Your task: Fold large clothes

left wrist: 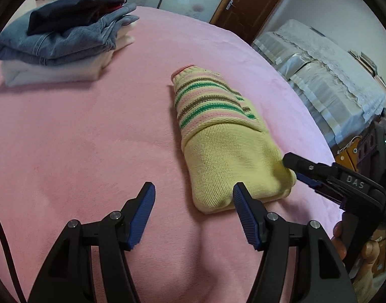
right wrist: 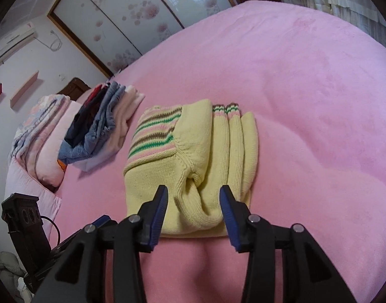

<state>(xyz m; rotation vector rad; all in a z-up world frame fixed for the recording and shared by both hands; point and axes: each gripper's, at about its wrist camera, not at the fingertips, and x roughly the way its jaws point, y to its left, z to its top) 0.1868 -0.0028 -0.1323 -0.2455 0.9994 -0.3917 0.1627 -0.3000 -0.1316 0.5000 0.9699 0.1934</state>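
A yellow knit sweater (left wrist: 225, 146) with green, pink and brown stripes lies folded into a compact bundle on the pink bed (left wrist: 79, 139). My left gripper (left wrist: 194, 202) is open and empty, just in front of the sweater's near left corner. My right gripper (left wrist: 291, 168) comes in from the right with its fingers at the sweater's right edge. In the right wrist view the sweater (right wrist: 193, 156) lies right ahead, and my right gripper (right wrist: 193, 199) is open with its jaws either side of the folded near edge, not closed on it.
A stack of folded clothes (left wrist: 59, 43), jeans on white items with a dark garment on top, sits at the far left of the bed (right wrist: 306, 101); it also shows in the right wrist view (right wrist: 99, 128). Pillows (right wrist: 39, 136) lie beyond it. A covered cabinet (left wrist: 326, 75) stands right of the bed.
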